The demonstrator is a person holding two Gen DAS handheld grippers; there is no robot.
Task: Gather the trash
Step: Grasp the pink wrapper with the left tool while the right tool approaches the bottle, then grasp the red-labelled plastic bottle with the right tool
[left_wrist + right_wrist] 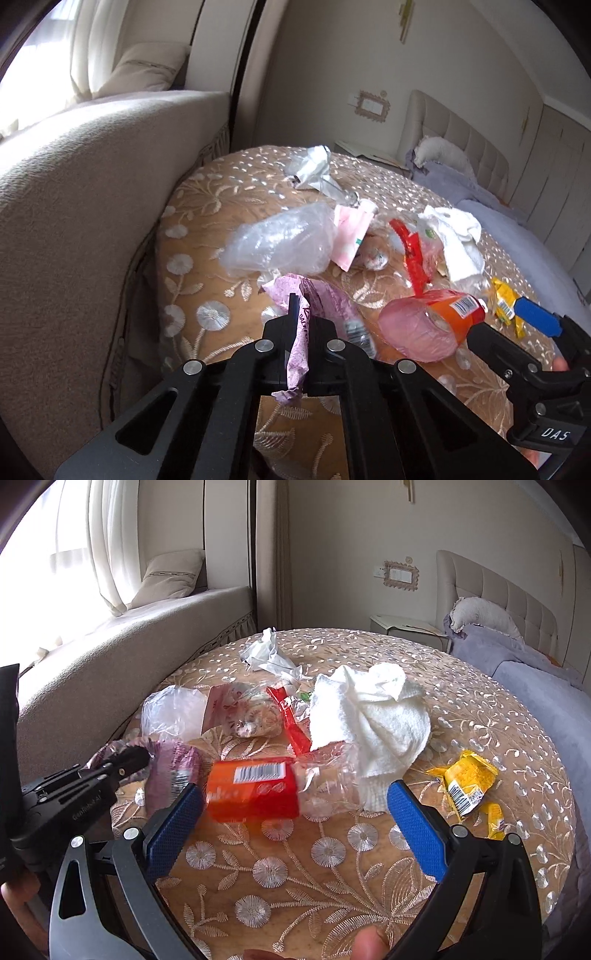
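Note:
Trash lies scattered on a round table under a gold embroidered cloth (295, 886). My left gripper (303, 325) is shut on a crumpled purple wrapper (328, 299), whose tail hangs down between the jaws. In the right wrist view this gripper (125, 760) and the purple wrapper (173, 771) sit at the left. My right gripper (295, 788) stands open, its blue pads (417, 830) wide apart. A crushed clear bottle with an orange label (255, 786) lies between the fingertips, touched by neither pad. The left wrist view shows the bottle (432, 321) beside a blue pad (535, 317).
Further back lie a clear plastic bag (280, 243), a pink packet (351, 229), a red wrapper (291, 723), a white tissue wad (373, 716) and silver foil (266, 653). A yellow wrapper (465, 782) is at the right. A padded window seat (92, 184) borders the table's left, a bed (535, 686) its right.

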